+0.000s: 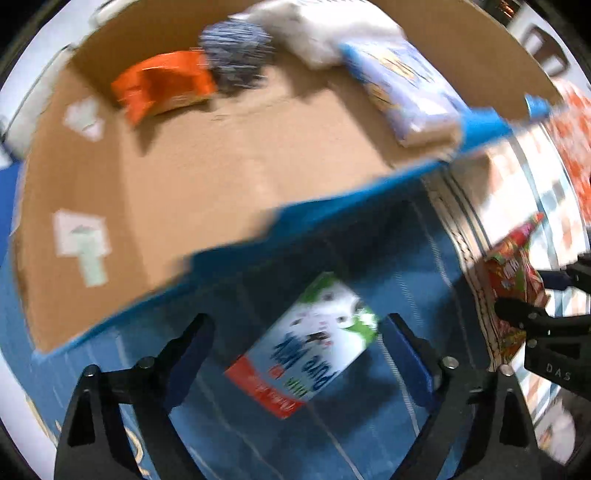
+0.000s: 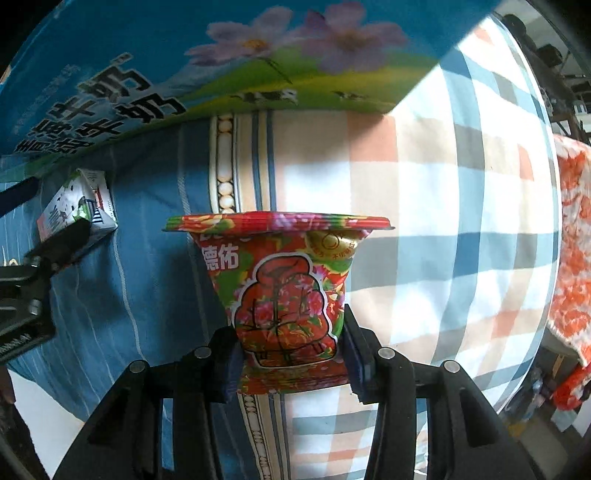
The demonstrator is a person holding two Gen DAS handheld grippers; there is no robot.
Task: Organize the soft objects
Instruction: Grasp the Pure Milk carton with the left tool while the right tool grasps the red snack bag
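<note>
We see a big open cardboard box point(image 1: 207, 173) with a blue printed outside, resting on a bed sheet point(image 2: 424, 221) that is blue-striped on one side and checked on the other. Inside the box lie a pale blue printed pack point(image 1: 406, 92), a white soft bundle point(image 1: 317, 29), an orange packet point(image 1: 166, 85) and a grey-blue striped roll point(image 1: 236, 55). Just outside, on the blue stripes, a small white-and-green tissue pack point(image 1: 314, 343) lies between our left gripper's point(image 1: 295, 350) spread fingers, which do not visibly touch it. Our right gripper point(image 2: 291, 350) is clamped on the lower end of a red floral snack packet point(image 2: 284, 288) over the sheet.
</note>
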